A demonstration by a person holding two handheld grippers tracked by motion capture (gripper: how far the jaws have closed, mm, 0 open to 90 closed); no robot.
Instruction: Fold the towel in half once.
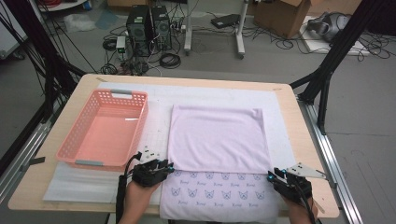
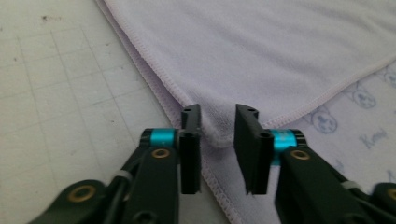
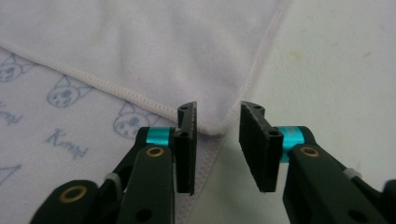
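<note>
Cloth (image 1: 217, 140), a pale lilac towel printed with small cat faces on its inner side, lies on the white mat (image 1: 285, 126) in the middle of the table (image 1: 56, 186), its far part folded toward the person so that the plain back covers most of it and a printed strip stays bare along the near edge. The left gripper (image 1: 169, 166) sits at the near left corner of the folded layer; in the left gripper view its jaws stand spread, with the corner tip (image 2: 219, 135) lying between them and not yet pinched. The right gripper (image 1: 271, 176) is at the near right corner, and in the right gripper view its jaws are likewise apart around that corner (image 3: 215, 126). A pink plastic basket (image 1: 74, 140), empty, stands to the left on the mat, apart from the cloth. The risk from here, as I judge it, is that a jaw closing this near the tip catches only the hem, or grabs the printed layer underneath too, so that a lift would drag both layers and spoil the fold; uneven bites could also skew the edge.
</note>
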